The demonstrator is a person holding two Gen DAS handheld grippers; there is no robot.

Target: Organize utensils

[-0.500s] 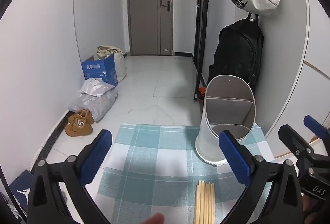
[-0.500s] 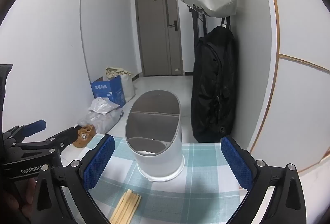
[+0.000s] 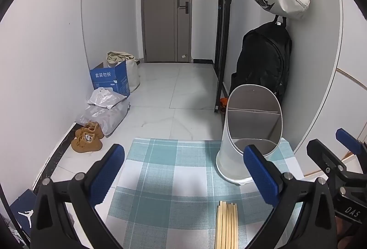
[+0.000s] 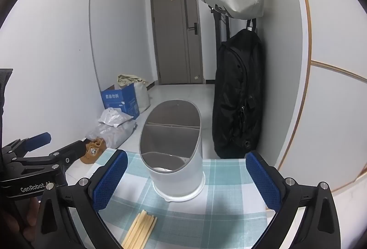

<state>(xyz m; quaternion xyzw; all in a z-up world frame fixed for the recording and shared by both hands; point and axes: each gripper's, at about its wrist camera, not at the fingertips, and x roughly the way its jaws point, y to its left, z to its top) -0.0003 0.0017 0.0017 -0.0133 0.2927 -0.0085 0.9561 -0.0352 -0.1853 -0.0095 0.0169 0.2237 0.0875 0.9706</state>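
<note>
Lying beside one holder (image 4: pixel 175 152), one chopstick bundle (image 4: pixel 141 229); both hand-held grippers (image 3: pixel 183 176) (image 4: pixel 187 182) released.

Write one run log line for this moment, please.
left claw: open, empty | right claw: open, empty | pale wooden chopsticks: on checked cloth | white oval holder: upright
</note>
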